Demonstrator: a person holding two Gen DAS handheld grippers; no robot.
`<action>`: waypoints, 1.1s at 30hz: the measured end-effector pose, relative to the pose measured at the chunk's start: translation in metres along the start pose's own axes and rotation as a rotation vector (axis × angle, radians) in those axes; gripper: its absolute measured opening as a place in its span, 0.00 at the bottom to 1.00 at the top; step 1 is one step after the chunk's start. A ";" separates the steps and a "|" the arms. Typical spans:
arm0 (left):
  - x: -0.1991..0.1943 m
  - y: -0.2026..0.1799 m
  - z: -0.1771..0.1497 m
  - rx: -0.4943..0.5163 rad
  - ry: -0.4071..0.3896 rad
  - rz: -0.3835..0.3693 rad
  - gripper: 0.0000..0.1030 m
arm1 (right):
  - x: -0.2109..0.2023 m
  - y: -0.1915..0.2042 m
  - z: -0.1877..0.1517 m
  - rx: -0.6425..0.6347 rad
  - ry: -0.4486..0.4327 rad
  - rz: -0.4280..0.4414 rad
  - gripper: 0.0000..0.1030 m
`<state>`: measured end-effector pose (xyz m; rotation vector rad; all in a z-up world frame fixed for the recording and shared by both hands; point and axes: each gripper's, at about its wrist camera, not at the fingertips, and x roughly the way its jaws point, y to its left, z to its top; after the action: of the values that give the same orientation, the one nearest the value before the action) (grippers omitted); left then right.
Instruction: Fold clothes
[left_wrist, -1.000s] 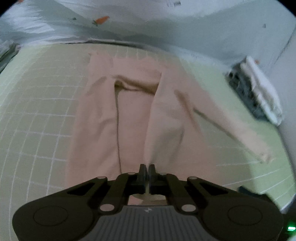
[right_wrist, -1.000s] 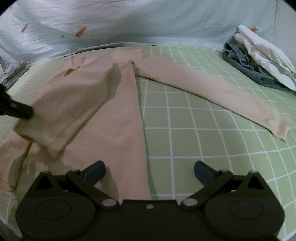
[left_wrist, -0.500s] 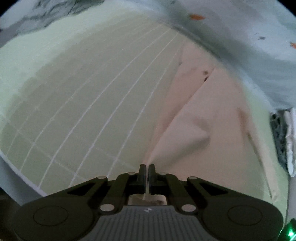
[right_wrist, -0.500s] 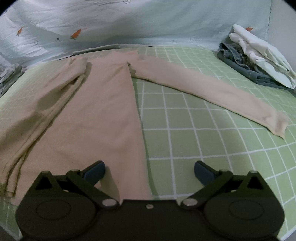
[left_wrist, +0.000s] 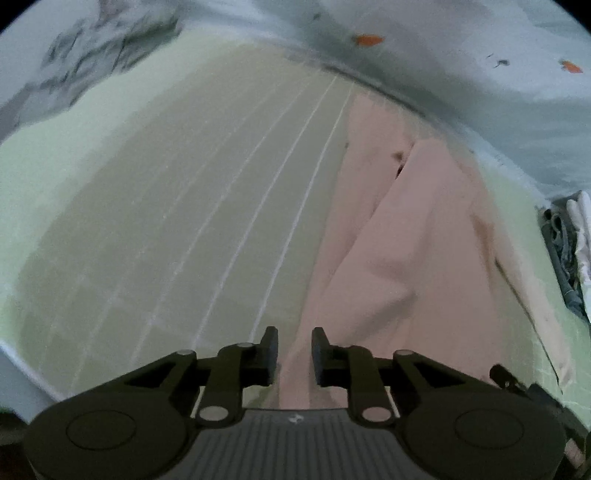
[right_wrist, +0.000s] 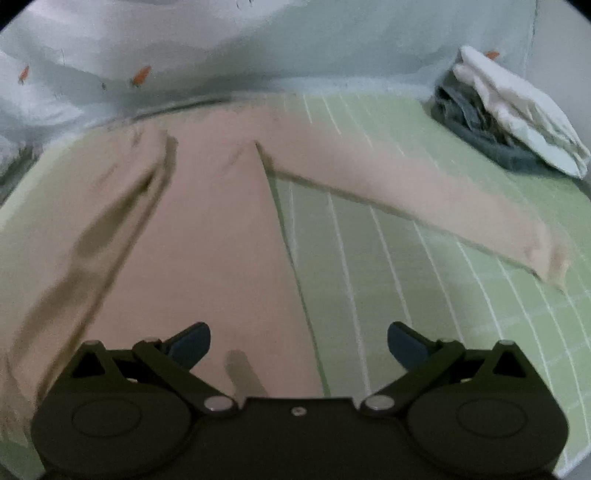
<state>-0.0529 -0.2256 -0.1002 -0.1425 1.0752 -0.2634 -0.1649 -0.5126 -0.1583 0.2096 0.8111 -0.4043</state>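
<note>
Left wrist view: the left gripper (left_wrist: 294, 350) is parting its fingers over the near edge of the pink long-sleeved top (left_wrist: 417, 236), a strip of cloth lying loose between them, apparently to let the folded-in sleeve settle on the body. Right wrist view: the right gripper (right_wrist: 298, 341) is hovering wide open and empty above the hem while the top is lying flat on the green checked bed (right_wrist: 424, 258), its right sleeve (right_wrist: 424, 192) reaching toward the clothes pile (right_wrist: 509, 114). Against the frame a second earlier, the left fingers are no longer pinching, and the sleeve is lying flat, not lifted.
</note>
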 end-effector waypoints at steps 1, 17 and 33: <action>0.001 -0.003 0.007 0.023 -0.017 -0.005 0.21 | 0.002 0.004 0.007 -0.003 -0.015 0.006 1.00; 0.117 -0.059 0.145 0.254 0.028 -0.228 0.21 | 0.109 0.079 0.109 0.303 0.024 0.214 0.45; 0.191 -0.092 0.185 0.246 0.067 -0.436 0.04 | 0.132 0.098 0.119 0.405 0.007 0.322 0.04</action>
<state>0.1830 -0.3698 -0.1531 -0.1471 1.0620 -0.7939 0.0373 -0.4990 -0.1724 0.7094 0.6811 -0.2594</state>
